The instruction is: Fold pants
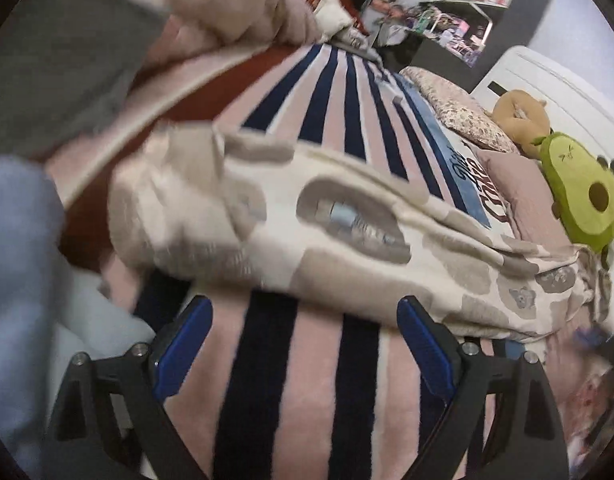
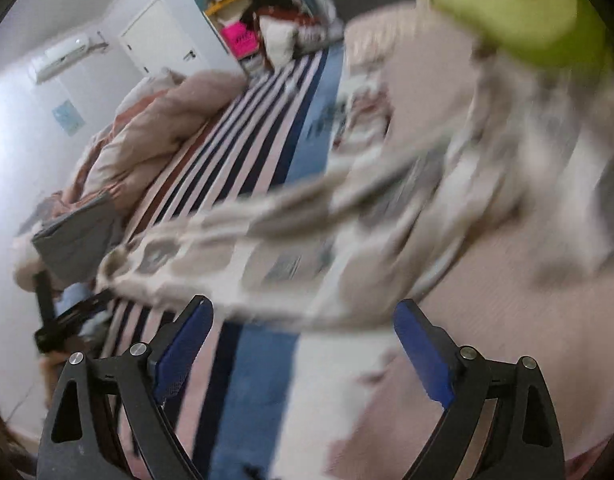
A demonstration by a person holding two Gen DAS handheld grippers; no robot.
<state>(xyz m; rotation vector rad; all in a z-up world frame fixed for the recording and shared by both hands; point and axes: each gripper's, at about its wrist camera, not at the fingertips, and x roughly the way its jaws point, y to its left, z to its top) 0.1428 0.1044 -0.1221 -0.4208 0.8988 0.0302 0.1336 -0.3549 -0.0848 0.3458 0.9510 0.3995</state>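
The left tongs (image 1: 303, 344) are standing wide open, blue pads (image 1: 185, 356) well apart and gripping nothing; between them only the striped blanket (image 1: 267, 380) is showing. The right tongs (image 2: 303, 348) are likewise gaping wide and empty, hanging over the blanket's blue band and a pale patch whose nature is hard to make out.

The pants (image 1: 347, 240), cream with grey-beige blotches, are lying bunched across the bed just beyond the left tongs' tips, apart from the pads. In the right view the pants (image 2: 307, 248) are smeared by motion blur, so their folds and edges are impossible to read; whether the fabric is touching the right pads cannot be told.

Left of the pants a grey cloth (image 1: 67, 72) and a pale blue cloth (image 1: 23, 280) are crowding the frame edge, both cut off. A pink quilt (image 1: 235, 4) is heaped beyond them. At the pants' far end a pink pillow (image 1: 523, 196) and an avocado plush (image 1: 583, 200) are sitting close against a brown plush (image 1: 519, 112). Open striped blanket is stretching beyond the pants toward cluttered shelves (image 1: 467, 12), which are too blurred to detail.
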